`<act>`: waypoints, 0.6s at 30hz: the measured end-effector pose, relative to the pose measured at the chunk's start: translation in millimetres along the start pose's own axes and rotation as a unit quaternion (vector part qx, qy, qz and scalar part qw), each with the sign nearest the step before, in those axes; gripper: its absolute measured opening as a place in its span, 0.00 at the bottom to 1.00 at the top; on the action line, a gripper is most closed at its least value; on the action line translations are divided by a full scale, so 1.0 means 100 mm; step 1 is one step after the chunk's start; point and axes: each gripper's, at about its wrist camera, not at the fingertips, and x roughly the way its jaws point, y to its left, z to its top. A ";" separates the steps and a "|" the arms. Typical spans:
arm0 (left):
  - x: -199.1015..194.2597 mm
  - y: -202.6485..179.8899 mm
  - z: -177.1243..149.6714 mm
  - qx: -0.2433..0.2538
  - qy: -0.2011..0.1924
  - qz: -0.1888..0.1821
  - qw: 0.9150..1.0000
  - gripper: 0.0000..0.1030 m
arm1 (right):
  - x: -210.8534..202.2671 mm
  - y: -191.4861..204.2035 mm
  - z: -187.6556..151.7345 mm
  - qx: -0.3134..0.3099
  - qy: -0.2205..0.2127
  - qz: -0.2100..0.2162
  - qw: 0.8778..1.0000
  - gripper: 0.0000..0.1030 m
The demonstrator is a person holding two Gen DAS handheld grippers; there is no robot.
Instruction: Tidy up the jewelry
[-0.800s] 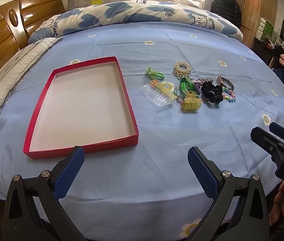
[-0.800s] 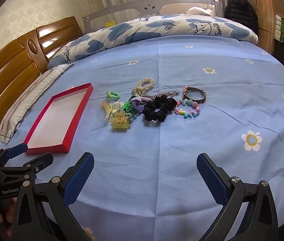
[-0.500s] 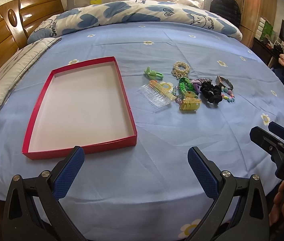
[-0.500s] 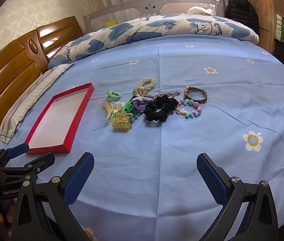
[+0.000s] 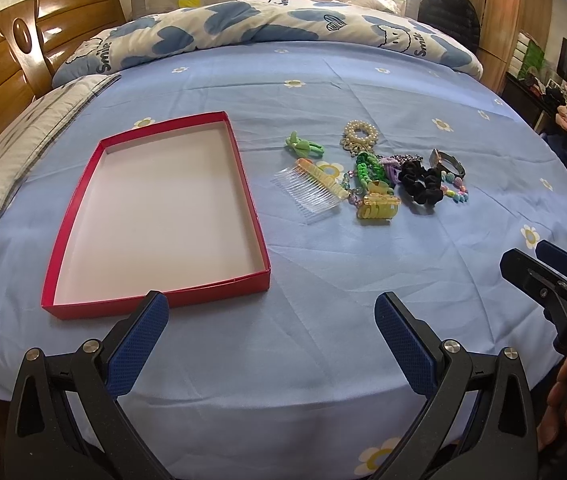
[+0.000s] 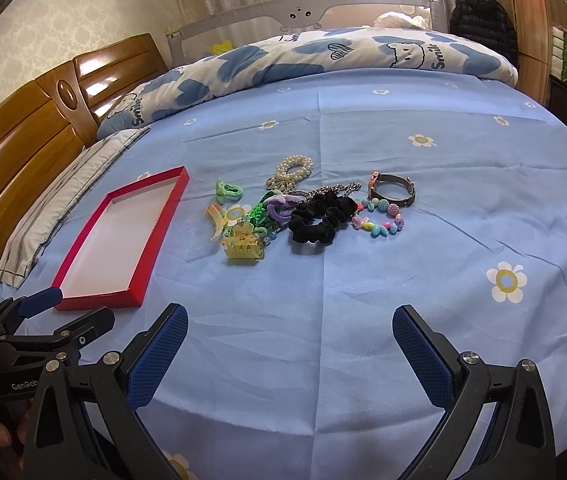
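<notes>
Jewelry pile (image 6: 303, 212) lies mid-bed, beyond our two wide-open, empty grippers: left gripper (image 5: 271, 318) and right gripper (image 6: 289, 330), over bare blue flowered sheet (image 6: 323, 300). The shallow red cardboard tray (image 5: 155, 216) sits just left of it. Farther, "Smile" repeats on the blue-and-white quilt (image 5: 283, 24).

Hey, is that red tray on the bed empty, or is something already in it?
Empty. The red tray shows only its bare pale floor; the hair accessories and jewelry all lie beside it on the sheet.
</notes>
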 end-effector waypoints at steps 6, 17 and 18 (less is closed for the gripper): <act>0.03 -0.02 0.01 0.001 0.003 -0.001 1.000 1.00 | 0.01 -0.04 0.02 0.001 0.002 0.005 1.000 1.00; 0.10 -0.03 0.04 0.000 0.009 -0.010 1.000 1.00 | 0.03 -0.10 0.03 0.006 0.020 0.003 1.000 1.00; 0.11 -0.04 0.04 -0.001 0.011 -0.015 1.000 1.00 | 0.03 -0.11 0.03 0.007 0.021 0.003 1.000 1.00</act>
